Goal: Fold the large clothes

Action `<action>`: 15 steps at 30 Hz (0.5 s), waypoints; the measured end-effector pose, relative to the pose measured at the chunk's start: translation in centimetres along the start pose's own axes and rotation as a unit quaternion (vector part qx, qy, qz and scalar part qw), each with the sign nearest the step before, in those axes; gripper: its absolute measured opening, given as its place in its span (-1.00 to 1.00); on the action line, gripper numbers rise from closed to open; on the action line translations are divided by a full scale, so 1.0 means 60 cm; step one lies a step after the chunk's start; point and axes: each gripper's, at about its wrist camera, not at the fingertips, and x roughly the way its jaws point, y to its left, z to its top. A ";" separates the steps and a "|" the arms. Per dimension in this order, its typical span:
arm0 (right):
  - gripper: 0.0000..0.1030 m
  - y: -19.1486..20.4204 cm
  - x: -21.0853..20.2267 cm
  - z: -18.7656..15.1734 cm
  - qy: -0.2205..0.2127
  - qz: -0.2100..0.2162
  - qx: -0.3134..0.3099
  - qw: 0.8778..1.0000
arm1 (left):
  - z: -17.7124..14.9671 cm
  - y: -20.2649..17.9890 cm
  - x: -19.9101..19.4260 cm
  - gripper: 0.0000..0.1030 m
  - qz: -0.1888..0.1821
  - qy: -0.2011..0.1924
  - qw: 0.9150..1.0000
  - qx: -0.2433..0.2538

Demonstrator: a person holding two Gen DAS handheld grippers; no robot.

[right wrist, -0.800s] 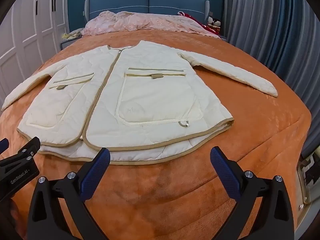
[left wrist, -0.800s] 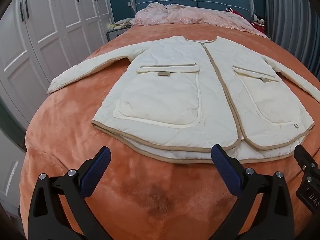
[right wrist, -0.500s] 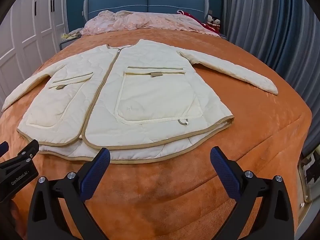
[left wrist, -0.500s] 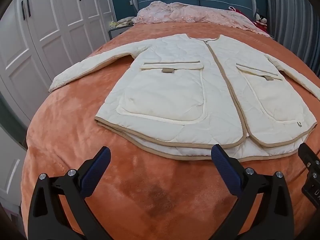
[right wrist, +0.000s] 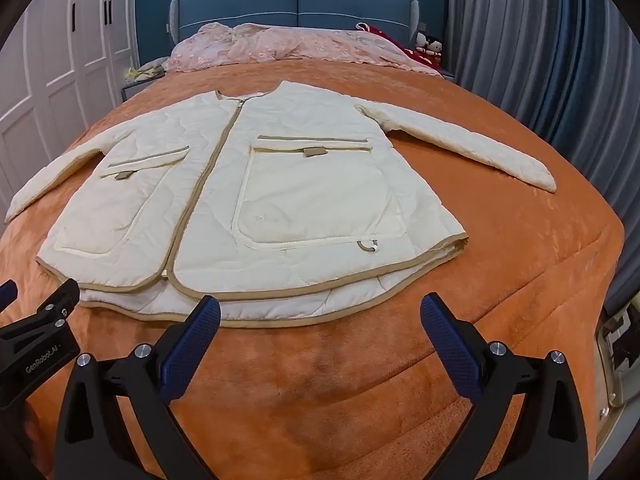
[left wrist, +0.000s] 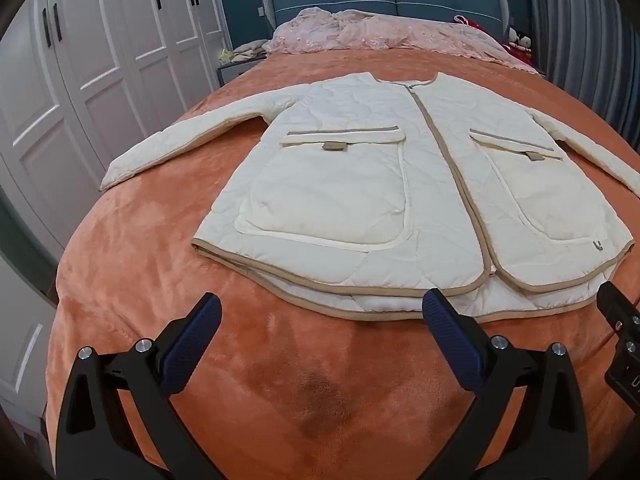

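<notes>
Both views have crept closer to the jacket (left wrist: 400,184), spread flat and unfolded on the orange bed (left wrist: 280,380). The left gripper (left wrist: 322,326) and right gripper (right wrist: 320,326) hover wide open, empty, just short of the near hem; folding looks unstarted

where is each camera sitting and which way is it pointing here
Left wrist: rides the left hand-held gripper, low at the bed's foot, facing the headboard over the cream jacket; its open blue-padded fingers show, and the other gripper's edge at right.
Right wrist: rides the right hand-held gripper, same direction, further right; open fingers show, left gripper at left.
Shared: jacket, orange blanket, headboard.
</notes>
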 end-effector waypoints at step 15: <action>0.90 0.009 -0.001 -0.001 -0.002 0.006 -0.008 1.000 | 0.009 0.006 0.009 0.90 0.002 0.011 1.000 -0.012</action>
